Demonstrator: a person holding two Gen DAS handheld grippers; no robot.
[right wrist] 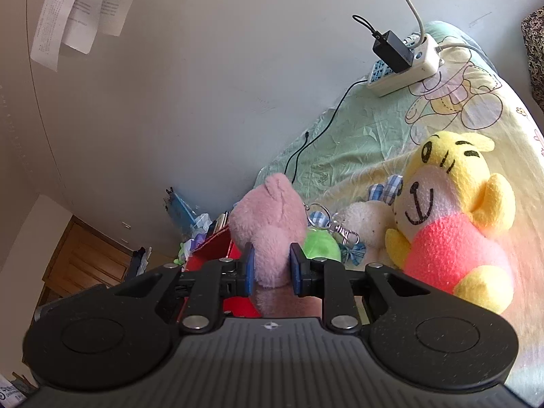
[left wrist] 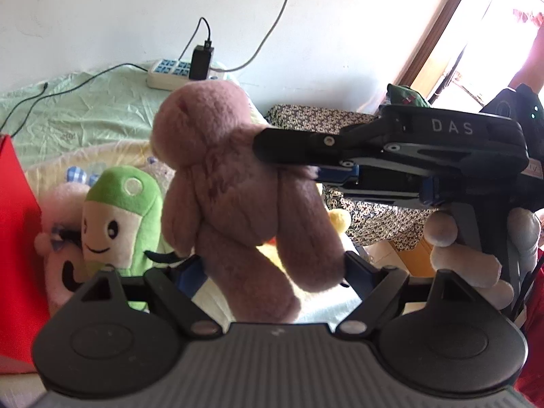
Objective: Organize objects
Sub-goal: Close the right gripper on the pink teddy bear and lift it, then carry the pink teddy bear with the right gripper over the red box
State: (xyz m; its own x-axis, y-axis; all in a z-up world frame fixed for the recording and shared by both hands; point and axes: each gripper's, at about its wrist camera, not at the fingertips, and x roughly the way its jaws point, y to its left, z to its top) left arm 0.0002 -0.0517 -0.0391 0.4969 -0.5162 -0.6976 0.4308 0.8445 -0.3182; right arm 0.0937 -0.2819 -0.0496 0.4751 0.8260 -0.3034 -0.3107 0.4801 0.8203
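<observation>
- Behind everything sits a pale wall, with a bed (right wrist: 357, 129) in a green and yellow cartoon sheet below it, and a power strip (right wrist: 404, 68) with a black charger plugged in lying near the wall
- I see the right gripper (right wrist: 272, 268) clamped on the pink plush bear (left wrist: 231, 183): its blue pads press into the fluff from both sides, and in the left wrist view the same gripper reaches in from the right and bites the bear near the shoulder
- The bear hangs upright in the air above the toy pile, its legs dangling between the left gripper's (left wrist: 268, 268) fingers
- My left fingers stand wide apart around the legs; I judge them open and holding nothing, though the bear hides the pads
- Below lie the green plush (left wrist: 125, 210), a pale pink plush (left wrist: 57, 238) beside it, and the yellow and pink plush (right wrist: 452, 224), all close together on the sheet; a red box (left wrist: 17, 238) stands at the left edge
- I read the step as carrying the bear to its place, probably the red box, though I cannot be sure of that
- To do it well I would keep the right squeeze firm, since soft pile can slip, and keep the left fingers clear so the legs do not snag
- I would lift over the other toys rather than drag through them, and let go only once the bear rests on something
</observation>
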